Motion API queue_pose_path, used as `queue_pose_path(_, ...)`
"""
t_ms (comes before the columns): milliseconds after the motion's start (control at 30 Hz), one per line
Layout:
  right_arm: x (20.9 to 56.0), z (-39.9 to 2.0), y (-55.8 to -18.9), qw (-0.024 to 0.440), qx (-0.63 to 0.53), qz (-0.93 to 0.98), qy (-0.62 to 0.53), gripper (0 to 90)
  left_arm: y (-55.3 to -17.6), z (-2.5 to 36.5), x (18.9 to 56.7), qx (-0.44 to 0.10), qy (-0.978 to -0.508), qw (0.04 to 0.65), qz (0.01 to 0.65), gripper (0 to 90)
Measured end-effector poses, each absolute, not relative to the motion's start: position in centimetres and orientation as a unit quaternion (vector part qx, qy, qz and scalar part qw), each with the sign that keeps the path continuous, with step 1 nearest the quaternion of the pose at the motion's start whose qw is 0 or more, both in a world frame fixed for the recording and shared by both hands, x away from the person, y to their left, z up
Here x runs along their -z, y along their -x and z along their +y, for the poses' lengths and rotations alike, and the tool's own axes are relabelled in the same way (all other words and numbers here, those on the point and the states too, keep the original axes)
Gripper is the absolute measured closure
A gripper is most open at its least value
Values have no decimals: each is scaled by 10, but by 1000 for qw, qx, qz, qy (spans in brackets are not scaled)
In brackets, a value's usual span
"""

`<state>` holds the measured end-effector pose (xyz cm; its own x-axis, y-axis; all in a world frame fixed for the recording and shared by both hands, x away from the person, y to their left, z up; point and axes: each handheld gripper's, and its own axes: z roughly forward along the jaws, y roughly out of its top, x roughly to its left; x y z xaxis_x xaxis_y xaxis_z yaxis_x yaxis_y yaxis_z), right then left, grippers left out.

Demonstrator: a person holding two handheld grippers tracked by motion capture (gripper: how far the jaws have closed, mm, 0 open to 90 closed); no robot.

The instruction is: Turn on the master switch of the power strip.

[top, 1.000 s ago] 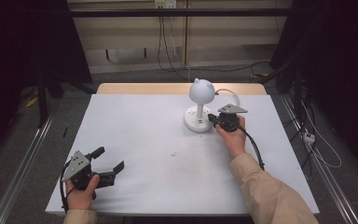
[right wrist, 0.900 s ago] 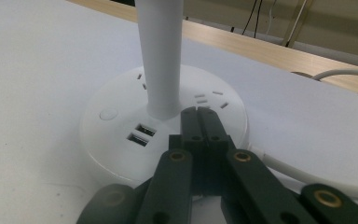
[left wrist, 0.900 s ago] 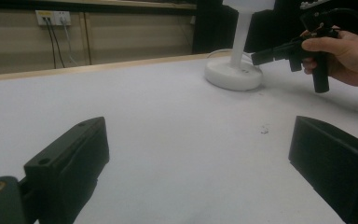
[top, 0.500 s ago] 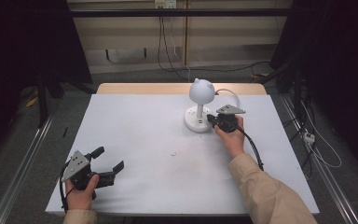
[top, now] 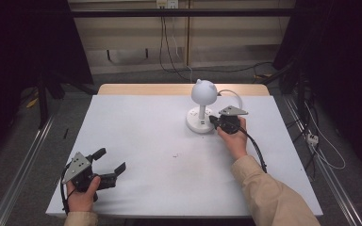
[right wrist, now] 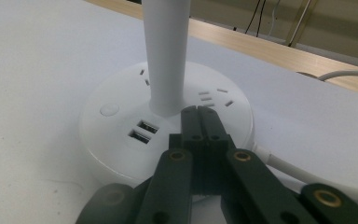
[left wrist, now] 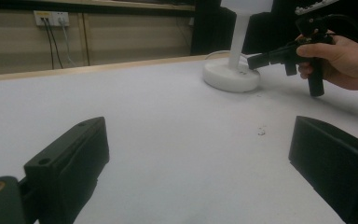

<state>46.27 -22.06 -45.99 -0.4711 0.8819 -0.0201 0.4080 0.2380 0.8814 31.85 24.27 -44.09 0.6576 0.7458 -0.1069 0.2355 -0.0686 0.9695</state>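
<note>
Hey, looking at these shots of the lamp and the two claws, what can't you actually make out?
- Lamp head: cut off by the top edge in both gripper views.
- Whether the right claw, shut, presses the lamp base or just hovers: its own jaws hide the contact.
- Small speck on the table: too small to identify.
- White cable: its far end is hidden behind the lamp.

The high view looks forward and down on the whole tabletop (top: 136, 141) from above the person's side. The left gripper view sits low near the front edge and faces across the tabletop toward the white lamp (left wrist: 233, 70), which stands well apart from it. The right gripper view is very near the same lamp base. All three views share this lamp.
</note>
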Motion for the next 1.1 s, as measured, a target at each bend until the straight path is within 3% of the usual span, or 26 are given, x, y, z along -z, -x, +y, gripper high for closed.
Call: queue_pose_path(1100,462,-217,-461,287,-427,742,-430,900,-317,242,441,-217,-697,587,351,45)
